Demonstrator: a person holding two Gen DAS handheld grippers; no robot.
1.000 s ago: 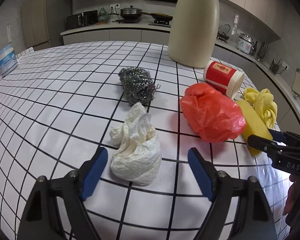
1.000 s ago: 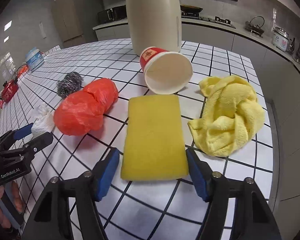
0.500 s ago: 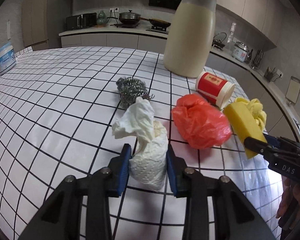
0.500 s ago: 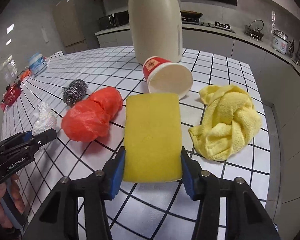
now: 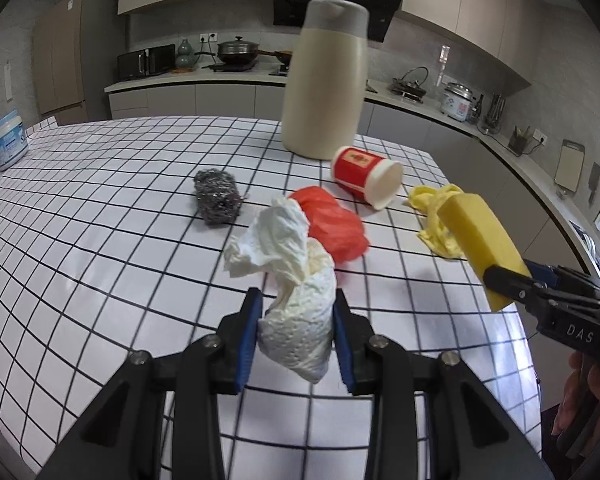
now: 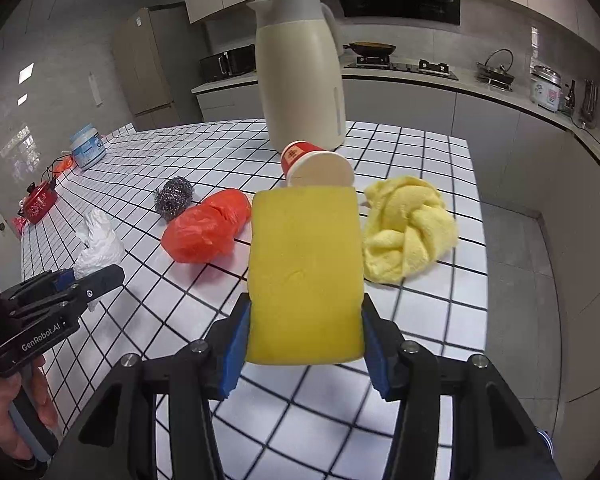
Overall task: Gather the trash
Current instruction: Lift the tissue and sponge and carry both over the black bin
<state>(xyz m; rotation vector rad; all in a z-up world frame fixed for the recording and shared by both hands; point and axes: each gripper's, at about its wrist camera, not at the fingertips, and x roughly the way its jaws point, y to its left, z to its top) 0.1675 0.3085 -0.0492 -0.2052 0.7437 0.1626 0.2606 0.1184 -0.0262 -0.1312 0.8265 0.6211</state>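
Left tool [image 5: 296, 334]: blue pads clamped on the crumpled white tissue [image 5: 296, 280], raised above the checked tabletop [image 5: 100, 240].
Right tool [image 6: 304, 346]: clamped on the yellow sponge [image 6: 304, 272], raised off the tabletop.
Red bag [image 6: 206, 230]: lying between the steel scourer [image 6: 174, 198] and the sponge.

The left gripper [image 5: 296, 336] clamps a crumpled white paper towel [image 5: 296, 280] between its blue pads, lifted off the checked table [image 5: 100, 240]. Beyond the jaws lie a red plastic bag [image 5: 332, 224] and a steel scourer [image 5: 216, 196]; to their right, the right gripper [image 5: 516, 280] holds a yellow sponge [image 5: 476, 232].
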